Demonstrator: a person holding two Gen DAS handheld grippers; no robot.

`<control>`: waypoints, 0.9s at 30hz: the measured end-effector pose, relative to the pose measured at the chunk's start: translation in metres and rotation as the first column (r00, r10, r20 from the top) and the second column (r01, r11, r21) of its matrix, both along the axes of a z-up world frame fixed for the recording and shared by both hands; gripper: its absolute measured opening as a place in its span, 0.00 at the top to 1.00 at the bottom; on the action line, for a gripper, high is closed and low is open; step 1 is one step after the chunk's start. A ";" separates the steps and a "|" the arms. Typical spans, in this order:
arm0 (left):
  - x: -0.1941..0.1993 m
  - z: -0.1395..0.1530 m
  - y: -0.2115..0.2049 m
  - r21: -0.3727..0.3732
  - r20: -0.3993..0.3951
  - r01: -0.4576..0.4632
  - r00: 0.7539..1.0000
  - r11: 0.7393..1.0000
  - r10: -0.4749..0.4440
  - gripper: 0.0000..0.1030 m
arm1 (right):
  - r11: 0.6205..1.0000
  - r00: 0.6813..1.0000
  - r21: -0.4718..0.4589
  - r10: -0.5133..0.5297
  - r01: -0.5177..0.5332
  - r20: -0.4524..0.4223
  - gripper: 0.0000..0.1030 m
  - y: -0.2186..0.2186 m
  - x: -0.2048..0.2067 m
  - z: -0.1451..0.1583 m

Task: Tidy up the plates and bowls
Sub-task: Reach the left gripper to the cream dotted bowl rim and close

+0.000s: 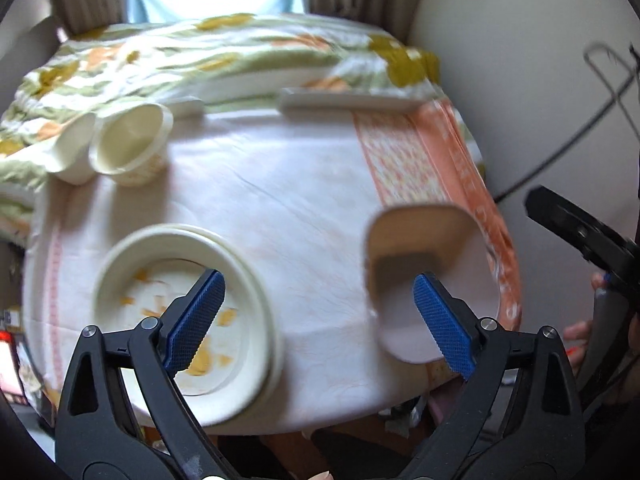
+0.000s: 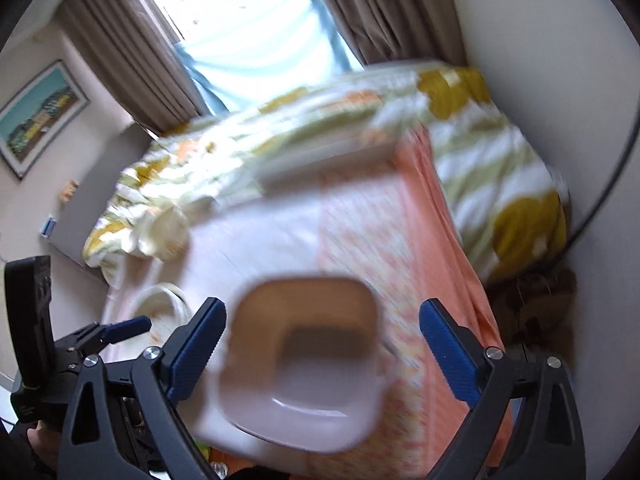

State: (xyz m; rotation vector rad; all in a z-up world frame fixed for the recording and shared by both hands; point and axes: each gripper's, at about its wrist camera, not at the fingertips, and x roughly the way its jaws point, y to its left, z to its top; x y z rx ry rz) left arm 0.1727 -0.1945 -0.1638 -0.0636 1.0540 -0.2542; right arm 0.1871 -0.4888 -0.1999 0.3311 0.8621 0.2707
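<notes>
A round cream bowl with yellow food bits (image 1: 180, 320) sits in a stack of plates at the near left of the table. A square white bowl (image 1: 432, 280) stands at the near right; it also shows in the right wrist view (image 2: 304, 364). Two cream cups (image 1: 128, 144) lie tilted at the far left. A flat white plate (image 1: 348, 102) and an oval dish (image 1: 256, 80) lie at the far edge. My left gripper (image 1: 320, 320) is open and empty above the cloth between the two bowls. My right gripper (image 2: 320, 344) is open, its fingers either side of the square bowl, above it.
The table has a white cloth with an orange patterned border (image 1: 432, 160). A bed with a flowered quilt (image 1: 200, 52) lies behind it, below a curtained window (image 2: 256, 32). A wall with a dark cable (image 1: 560, 152) is at the right. The other gripper (image 2: 80, 344) shows at lower left.
</notes>
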 end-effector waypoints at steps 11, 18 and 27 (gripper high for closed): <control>0.034 0.054 0.171 -0.036 0.110 -0.230 0.966 0.972 0.233 0.01 | 0.986 0.988 -0.063 0.157 -0.156 0.003 0.00 0.144 0.061 0.068; 0.099 0.004 0.247 -0.149 -0.019 -0.231 0.973 0.961 0.231 0.01 | 0.991 0.981 -0.029 0.127 -0.133 -0.147 0.00 0.215 0.127 0.028; 0.180 -0.103 0.280 -0.241 -0.236 -0.235 0.955 0.942 0.178 0.43 | 0.996 0.932 -0.051 0.050 -0.073 -0.360 0.39 0.278 0.199 -0.059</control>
